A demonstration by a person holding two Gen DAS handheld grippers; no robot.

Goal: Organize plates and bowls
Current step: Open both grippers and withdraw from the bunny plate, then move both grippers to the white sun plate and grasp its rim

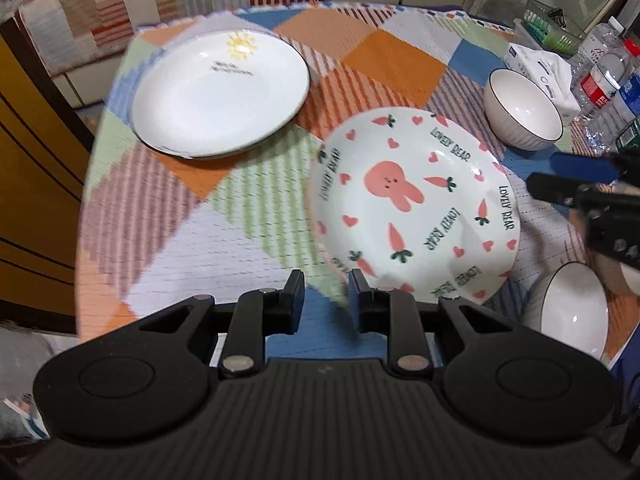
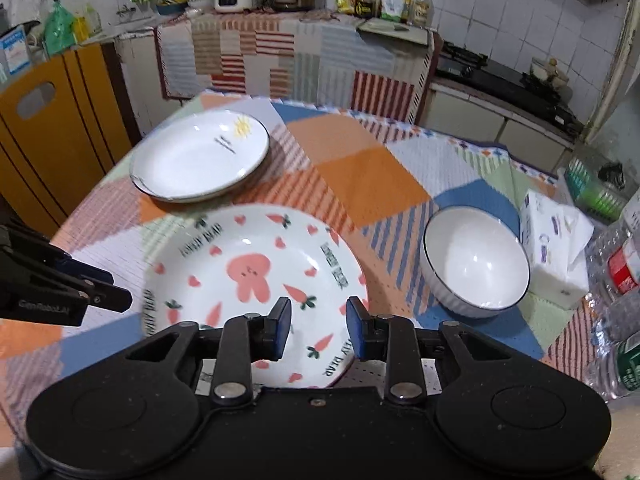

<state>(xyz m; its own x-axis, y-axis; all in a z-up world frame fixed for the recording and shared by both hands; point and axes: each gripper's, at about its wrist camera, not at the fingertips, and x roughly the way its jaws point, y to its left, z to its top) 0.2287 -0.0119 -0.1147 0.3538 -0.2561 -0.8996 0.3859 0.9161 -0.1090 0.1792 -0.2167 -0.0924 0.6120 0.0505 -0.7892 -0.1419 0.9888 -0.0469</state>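
Hovering over the bunny plate with the right gripper, fingers apart and holding nothing. Hanging beside it, the left gripper, parted a little, empty too.

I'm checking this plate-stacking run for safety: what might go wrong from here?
1. The rabbit plate lies under both tongs, left and right, with nothing gripped; a careless descent could knock its rim.
2. The sun plate sits close to the table edge; a push could send it off.
3. The water bottles crowd the far bowl and might topple.
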